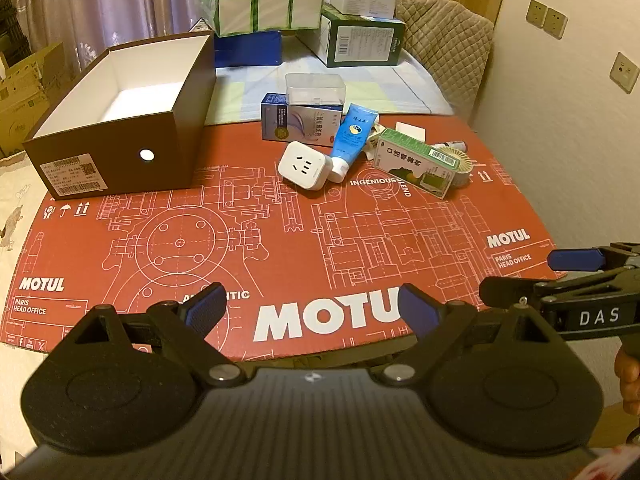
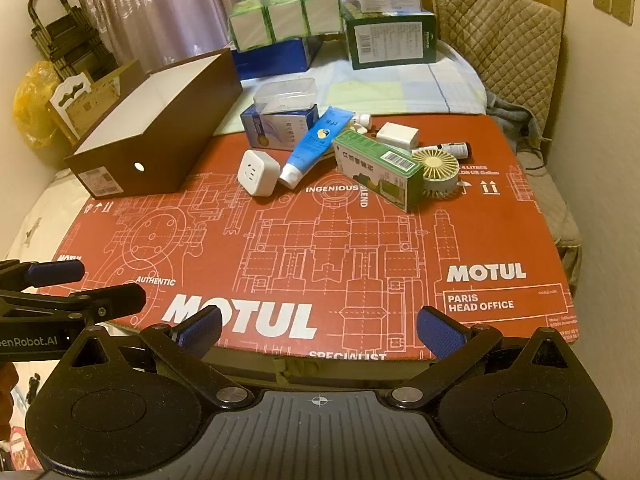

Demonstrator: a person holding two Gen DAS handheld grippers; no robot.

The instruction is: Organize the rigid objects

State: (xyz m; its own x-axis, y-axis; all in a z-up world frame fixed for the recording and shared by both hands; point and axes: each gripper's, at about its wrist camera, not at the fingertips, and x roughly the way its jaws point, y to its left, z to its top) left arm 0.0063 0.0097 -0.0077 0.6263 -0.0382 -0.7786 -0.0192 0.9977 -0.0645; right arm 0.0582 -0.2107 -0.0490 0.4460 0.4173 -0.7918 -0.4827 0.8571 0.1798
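Nearest the lens, both sets of blue pads are hanging over the near edge of the red printed board [image 1: 280,240]. I am holding the left gripper [image 1: 312,306] with its fingers spread as wide as they go and nothing between them. The right gripper [image 2: 320,330] is standing the same way, spread wide and empty.

The things I am meaning to sort are sitting in a loose heap at the far right of the board, well apart from both grippers. The open brown box [image 1: 120,120] is waiting at the far left, empty as far as I can see.

I am judging the white plug adapter [image 1: 303,165] as the easiest first pick: small, stiff, light, lying free at the near edge of the heap, with flat sides the pads can press. The blue tube [image 1: 351,136] is leaning over its neighbours; it is probably soft and slippery, so I am thinking of taking it near the cap end. The green carton [image 1: 416,162] looks light but crushable, best held across its narrow faces. The clear plastic case [image 1: 316,89] is resting on the blue-and-white carton [image 1: 300,124] and could slip when squeezed. The little round fan [image 2: 436,170] is partly hidden behind the green carton.
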